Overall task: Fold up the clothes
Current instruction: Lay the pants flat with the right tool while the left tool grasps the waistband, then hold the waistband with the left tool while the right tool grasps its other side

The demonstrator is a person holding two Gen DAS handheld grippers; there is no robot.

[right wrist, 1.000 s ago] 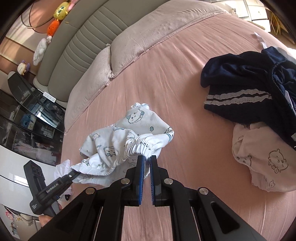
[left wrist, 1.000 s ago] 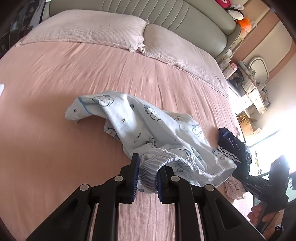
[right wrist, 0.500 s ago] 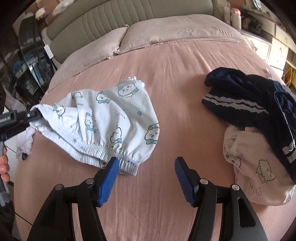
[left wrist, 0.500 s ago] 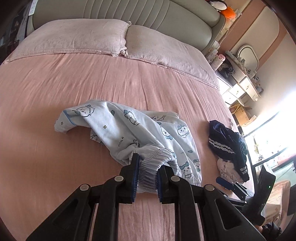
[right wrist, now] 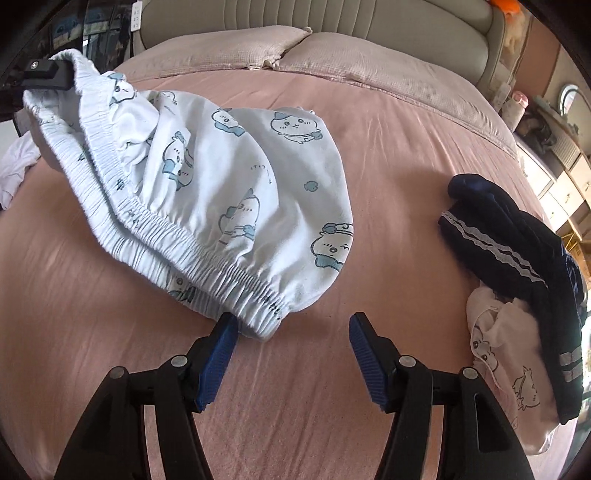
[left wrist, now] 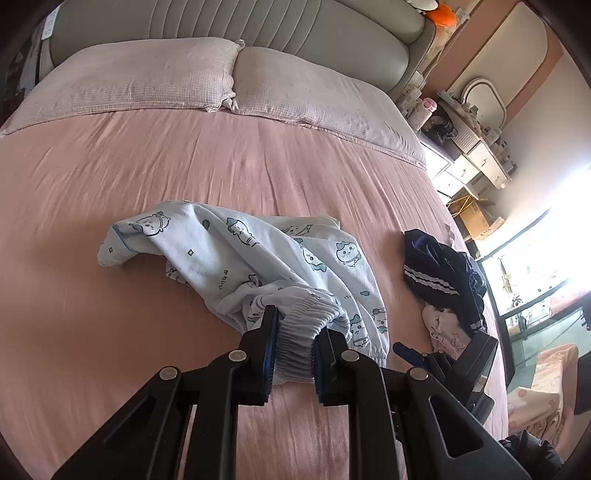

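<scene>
Left wrist view: left gripper (left wrist: 294,356), jaws clamped on bunched elastic waistband of the pale blue cartoon-print pyjama bottoms (left wrist: 258,254), which trail from the jaws toward 11 o'clock across the pink bed sheet (left wrist: 110,332). Small dark marks printed on the fabric near the waistband, not readable. At 3 o'clock, low, the right gripper (left wrist: 410,354) pokes in; only a blue tip and black body show, the rest is cut off by the left gripper's arm. Past it at 2 o'clock a navy garment (left wrist: 436,273) with white stripes lies over a pink printed garment (left wrist: 443,328), mostly hidden. Far, 12 o'clock: two pillows (left wrist: 147,77), grey headboard (left wrist: 258,22). Window at 3 o'clock blown out.

Right wrist view: right gripper (right wrist: 290,334), jaws spread wide, empty; left pad touching or just beside the waistband end, cannot tell which. Bottoms spread from 6 toward 10 o'clock, where the black left gripper (right wrist: 40,75) pinches the waistband's far end, mostly cut off. White cloth (right wrist: 16,170) at 9 o'clock, partly out of frame. No brand text legible.
</scene>
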